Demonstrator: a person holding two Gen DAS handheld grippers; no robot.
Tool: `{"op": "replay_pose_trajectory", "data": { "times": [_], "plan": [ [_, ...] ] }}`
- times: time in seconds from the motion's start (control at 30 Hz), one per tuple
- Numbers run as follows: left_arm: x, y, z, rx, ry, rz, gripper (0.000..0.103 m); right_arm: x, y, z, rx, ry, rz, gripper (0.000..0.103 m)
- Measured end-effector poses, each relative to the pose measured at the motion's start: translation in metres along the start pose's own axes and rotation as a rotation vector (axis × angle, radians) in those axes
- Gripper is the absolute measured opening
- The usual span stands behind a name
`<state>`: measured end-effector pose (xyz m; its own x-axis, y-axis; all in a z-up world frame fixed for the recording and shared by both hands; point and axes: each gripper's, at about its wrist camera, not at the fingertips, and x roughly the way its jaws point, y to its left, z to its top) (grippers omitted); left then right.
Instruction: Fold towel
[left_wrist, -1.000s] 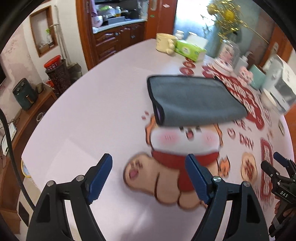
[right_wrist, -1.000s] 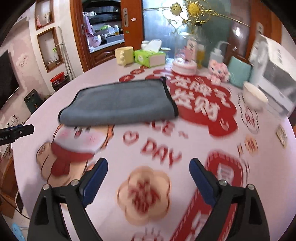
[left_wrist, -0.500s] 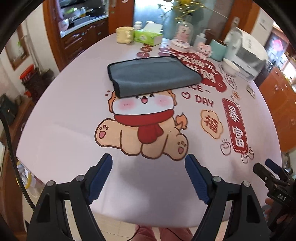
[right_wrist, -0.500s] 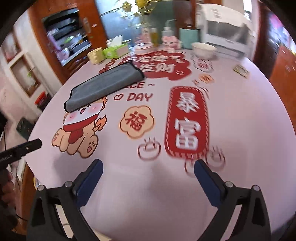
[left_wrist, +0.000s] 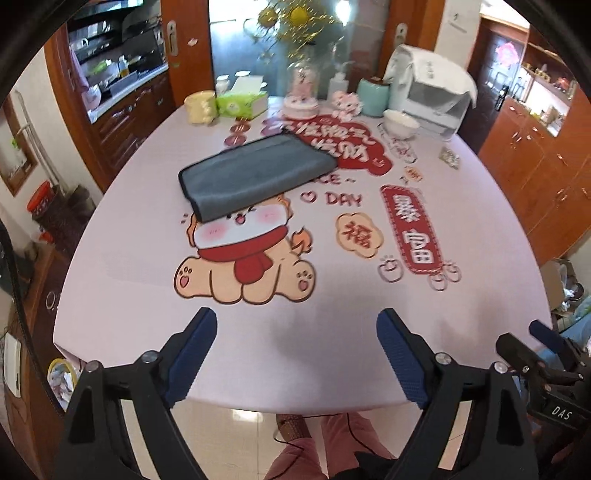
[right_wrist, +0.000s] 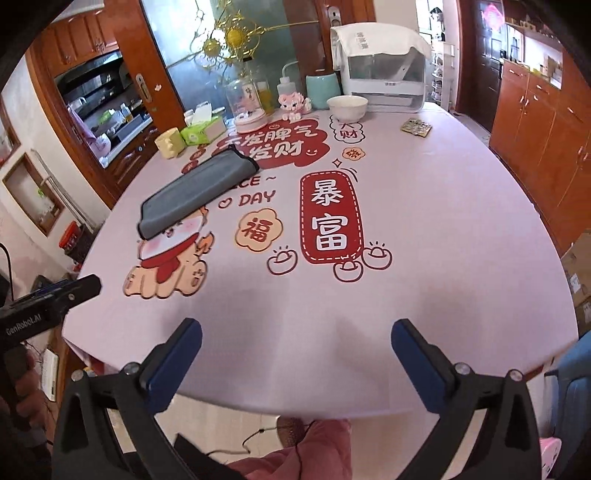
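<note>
A grey towel (left_wrist: 255, 175) lies folded flat on the pink printed tablecloth (left_wrist: 129, 240), toward the far left of the table; it also shows in the right wrist view (right_wrist: 192, 194). My left gripper (left_wrist: 297, 354) is open and empty over the table's near edge, well short of the towel. My right gripper (right_wrist: 297, 363) is open and empty over the near edge too, to the right of the left one. The other hand's gripper shows at the edge of each view (left_wrist: 543, 354) (right_wrist: 51, 299).
Along the far edge stand a yellow mug (left_wrist: 201, 107), a green tissue box (left_wrist: 242, 103), a glass dome with flowers (left_wrist: 301, 99), a teal canister (left_wrist: 373, 94), a white bowl (left_wrist: 400, 123) and a white appliance (left_wrist: 430, 83). Wooden cabinets flank the table.
Both grippers have pulled back from the towel to the table's near edge and risen. The towel stays folded where it lay. Both stay open.
</note>
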<state>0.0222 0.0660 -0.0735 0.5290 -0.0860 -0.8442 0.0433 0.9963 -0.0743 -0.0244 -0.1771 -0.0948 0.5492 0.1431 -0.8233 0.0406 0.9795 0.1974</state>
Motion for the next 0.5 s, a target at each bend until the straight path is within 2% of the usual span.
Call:
{"op": "replay_pose_trajectory", "data": {
  "times": [0.17,0.4,0.5],
  "plan": [
    [-0.031,-0.008,-0.002,0.015,-0.049,0.000,0.092,-0.026,0.009,-0.002,0.043,0.002,0.004,0.103],
    [-0.058,-0.013,-0.008,0.028,-0.132,0.039,0.096,-0.053,0.024,-0.010,0.048,-0.059,-0.027,0.103],
    [-0.066,-0.013,-0.013,0.025,-0.152,0.049,0.101,-0.062,0.029,-0.013,0.045,-0.090,-0.045,0.103]
  ]
}}
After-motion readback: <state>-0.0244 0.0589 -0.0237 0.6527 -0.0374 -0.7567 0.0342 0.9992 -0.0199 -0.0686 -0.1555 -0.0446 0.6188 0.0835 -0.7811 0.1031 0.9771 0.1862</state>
